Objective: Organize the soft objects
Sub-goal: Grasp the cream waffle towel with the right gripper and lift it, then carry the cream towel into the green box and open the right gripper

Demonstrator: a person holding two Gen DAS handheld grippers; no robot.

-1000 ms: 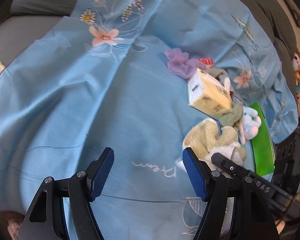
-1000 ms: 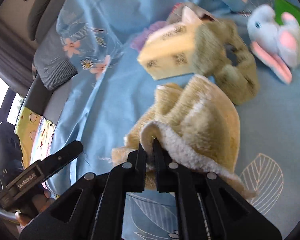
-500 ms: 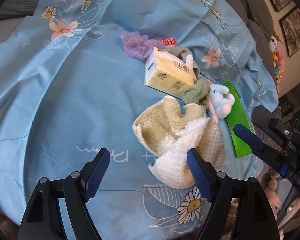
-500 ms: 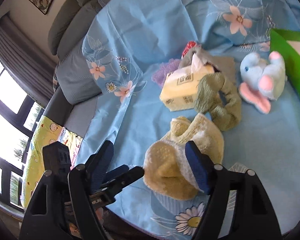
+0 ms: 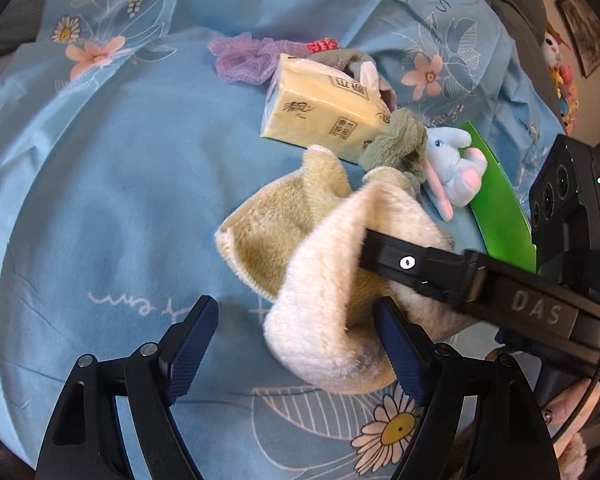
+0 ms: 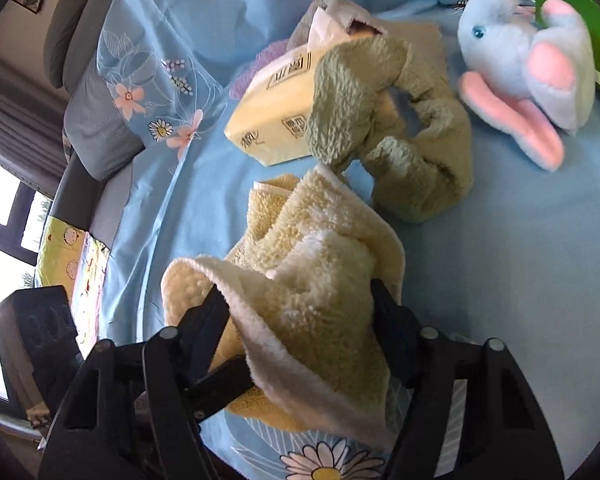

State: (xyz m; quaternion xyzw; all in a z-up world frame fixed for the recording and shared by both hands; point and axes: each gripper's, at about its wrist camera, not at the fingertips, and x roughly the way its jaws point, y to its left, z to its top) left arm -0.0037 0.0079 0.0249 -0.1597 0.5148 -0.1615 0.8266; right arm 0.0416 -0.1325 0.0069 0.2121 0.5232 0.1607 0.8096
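Note:
A crumpled cream-yellow towel (image 5: 300, 240) lies on the blue flowered sheet (image 5: 100, 180). My left gripper (image 5: 296, 340) is open, its right finger against the towel's near fold. My right gripper (image 6: 300, 308) is open, its fingers wide on both sides of the towel (image 6: 320, 280), whose folds drape over them. In the left wrist view one right finger (image 5: 412, 260) lies across the towel. Behind it lie a yellow tissue pack (image 5: 320, 108), a green scrunchie (image 6: 380, 120) and a blue and pink plush bunny (image 6: 528, 64).
A purple knitted piece (image 5: 244, 56) and a grey cloth (image 5: 340, 58) lie behind the tissue pack. A green flat card (image 5: 500, 208) lies right of the bunny. Grey sofa cushions (image 6: 88, 32) edge the sheet at the left of the right wrist view.
My right gripper let go of the towel a second ago, pulled back open, and has now come back down with its open fingers around the towel. My left gripper has moved closer to the towel.

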